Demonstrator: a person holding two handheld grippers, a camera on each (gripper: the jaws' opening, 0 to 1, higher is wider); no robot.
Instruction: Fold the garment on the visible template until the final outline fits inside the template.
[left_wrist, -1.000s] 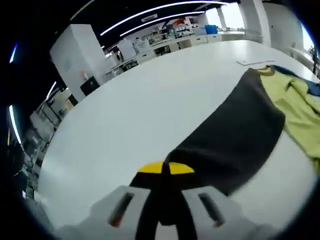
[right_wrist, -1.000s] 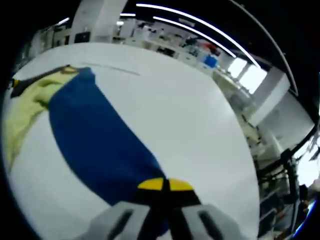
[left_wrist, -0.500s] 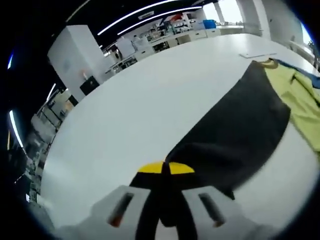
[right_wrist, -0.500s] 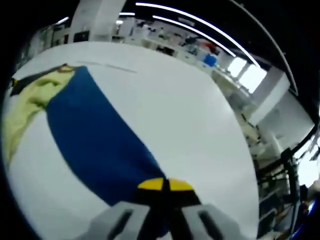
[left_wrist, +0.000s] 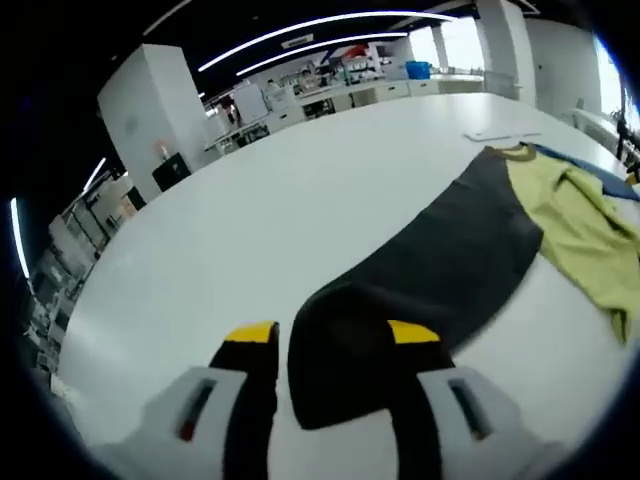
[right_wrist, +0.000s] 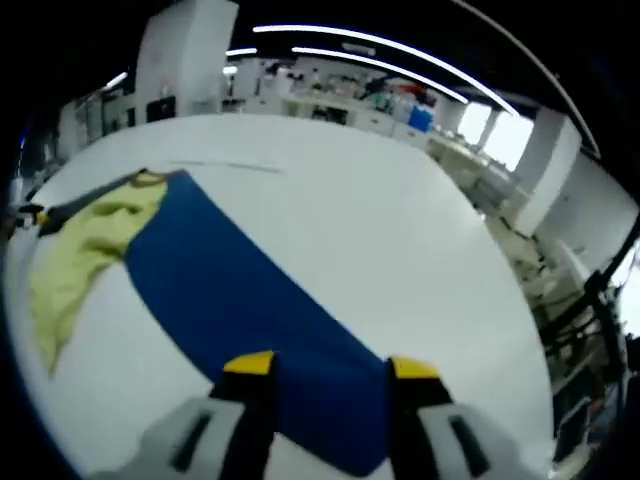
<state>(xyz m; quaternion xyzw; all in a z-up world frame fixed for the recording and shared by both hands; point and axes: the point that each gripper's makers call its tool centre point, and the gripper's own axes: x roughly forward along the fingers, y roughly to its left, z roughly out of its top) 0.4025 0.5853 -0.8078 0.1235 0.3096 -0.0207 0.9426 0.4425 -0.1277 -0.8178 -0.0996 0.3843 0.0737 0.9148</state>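
One garment on the white table (left_wrist: 250, 230), black sleeve (left_wrist: 420, 275) between the left gripper (left_wrist: 330, 335) jaws, blue sleeve (right_wrist: 250, 300) between the right gripper (right_wrist: 330, 365) jaws, both grippers now spread wide, pinched shut before, yellow-green body (left_wrist: 575, 225) beyond.

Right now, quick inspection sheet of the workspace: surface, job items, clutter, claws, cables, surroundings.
Surface: white table, broad and bare around the cloth.
Job's things: garment lying spread out, with a dark sleeve in the left gripper view, a blue sleeve in the right gripper view and a yellow-green body between them; thin flat white sheet beyond the collar, possibly the template.
Clutter: nothing seen.
Claws: left claw open, dark sleeve end lying between its jaws; right claw open, blue sleeve end between its jaws.
Cables: nothing seen.
Surroundings: lab benches, white pillar, ceiling light strips, bright windows.
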